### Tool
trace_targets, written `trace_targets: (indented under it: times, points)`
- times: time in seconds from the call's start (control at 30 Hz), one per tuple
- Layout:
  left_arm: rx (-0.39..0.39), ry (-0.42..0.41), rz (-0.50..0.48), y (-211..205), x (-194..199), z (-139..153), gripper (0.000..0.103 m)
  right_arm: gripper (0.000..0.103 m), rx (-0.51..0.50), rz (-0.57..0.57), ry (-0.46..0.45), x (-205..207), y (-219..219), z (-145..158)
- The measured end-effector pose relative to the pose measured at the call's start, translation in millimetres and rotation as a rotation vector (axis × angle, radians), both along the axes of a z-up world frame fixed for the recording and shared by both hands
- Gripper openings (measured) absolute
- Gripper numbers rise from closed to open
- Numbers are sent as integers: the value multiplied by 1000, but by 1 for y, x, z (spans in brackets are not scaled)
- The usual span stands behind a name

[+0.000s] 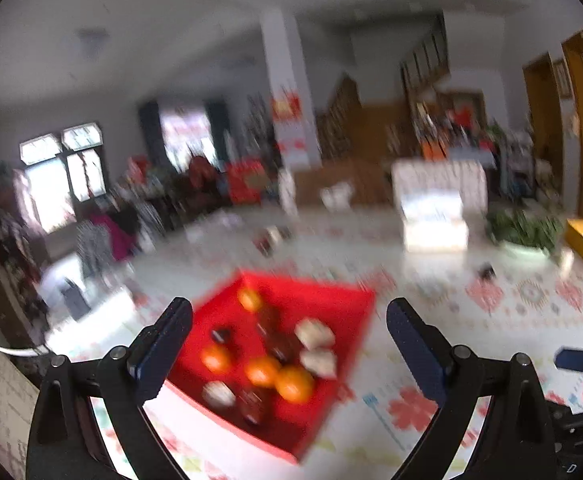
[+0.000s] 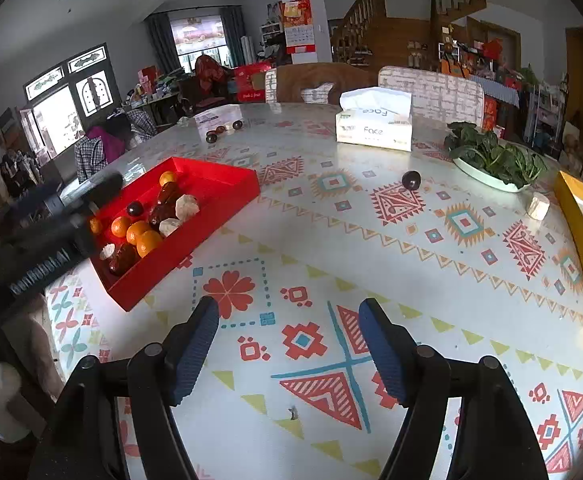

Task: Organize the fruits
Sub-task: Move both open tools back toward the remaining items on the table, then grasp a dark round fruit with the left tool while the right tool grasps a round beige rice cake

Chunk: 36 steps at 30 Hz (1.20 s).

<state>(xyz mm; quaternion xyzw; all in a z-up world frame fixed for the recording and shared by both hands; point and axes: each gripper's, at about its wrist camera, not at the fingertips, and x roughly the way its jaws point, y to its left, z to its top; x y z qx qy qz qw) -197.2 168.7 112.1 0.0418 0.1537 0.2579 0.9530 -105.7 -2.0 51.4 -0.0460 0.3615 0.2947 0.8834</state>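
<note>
Red tray (image 2: 227, 184) mostly filled – oranges (image 2: 143, 238), dark fruits; dark fruit (image 2: 411, 179) left on desk (image 2: 371, 264). Both grippers' fingers (image 2: 195, 344) released, empty.

Bare tablecloth (image 2: 291, 248) between red tray (image 2: 227, 184) and plum (image 2: 411, 179)

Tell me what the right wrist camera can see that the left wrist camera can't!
Only the right wrist view shows the three dark fruits far across the table, the pale chunk beside the plate of greens, and the open right claw with nothing between its pads.

Only the left wrist view shows the open left claw, hanging over the red tray.

Both show the red tray with oranges, the tissue box and the patterned tablecloth.
</note>
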Motion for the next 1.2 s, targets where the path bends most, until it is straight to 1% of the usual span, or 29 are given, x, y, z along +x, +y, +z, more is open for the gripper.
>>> trace_targets:
  times: [0.03, 0.07, 0.13, 0.17, 0.23, 0.33, 0.5, 0.57, 0.63, 0.7, 0.77, 0.8, 0.83, 0.9, 0.93, 1.0, 1.1, 1.13, 1.17, 1.2]
  points:
    - [32, -38, 21, -2, -6, 4, 103, 77, -3, -2, -3, 0, 0, 0]
    - [63, -69, 50, -4, -11, 8, 103, 78, -5, -8, -4, 0, 0, -1]
    - [108, -108, 104, -6, -16, 11, 103, 79, -8, -19, 13, 4, -4, -5]
    - [112, -109, 102, -6, -16, 12, 103, 79, -9, -23, 22, 6, -5, -6]
    - [85, -85, 71, -2, -12, 13, 103, 79, -11, -33, 36, 9, -8, -10]
    - [7, -58, 43, 9, -8, 9, 103, 79, -23, -47, 48, 11, -13, -15]
    - [-23, -34, 51, 22, -6, -1, 103, 79, -62, -96, 76, 19, -31, -27]
    - [-40, 1, 56, 31, -2, -8, 103, 79, -68, -122, 109, 25, -43, -34]
    - [-55, 37, 56, 39, 1, -15, 103, 79, -76, -154, 120, 29, -54, -38]
    - [-82, 69, 23, 44, 4, -20, 103, 79, -90, -214, 122, 41, -73, -37]
    - [-137, 92, -38, 44, 10, -21, 103, 79, -102, -264, 113, 54, -90, -33]
    - [-172, 97, -70, 43, 13, -20, 103, 79, -114, -307, 99, 69, -104, -27]
    - [-227, 103, -133, 41, 19, -17, 103, 79, -118, -331, 92, 79, -112, -23]
    - [-302, 120, -227, 34, 35, -10, 103, 79, -105, -413, 74, 114, -137, -10]
    - [-315, 130, -248, 30, 43, -7, 103, 79, -95, -441, 69, 129, -147, -6]
    - [-330, 172, -289, 15, 74, -4, 103, 79, -79, -496, 82, 169, -165, -1]
    - [-351, 238, -349, -7, 123, -7, 103, 79, -102, -575, 96, 218, -183, -7]
    - [-351, 252, -369, -15, 137, -10, 101, 79, -110, -597, 99, 229, -186, -10]
    - [-353, 264, -406, -24, 155, -15, 91, 79, -98, -617, 108, 241, -191, -14]
    - [-357, 281, -436, -30, 170, -20, 85, 79, -81, -623, 117, 248, -194, -17]
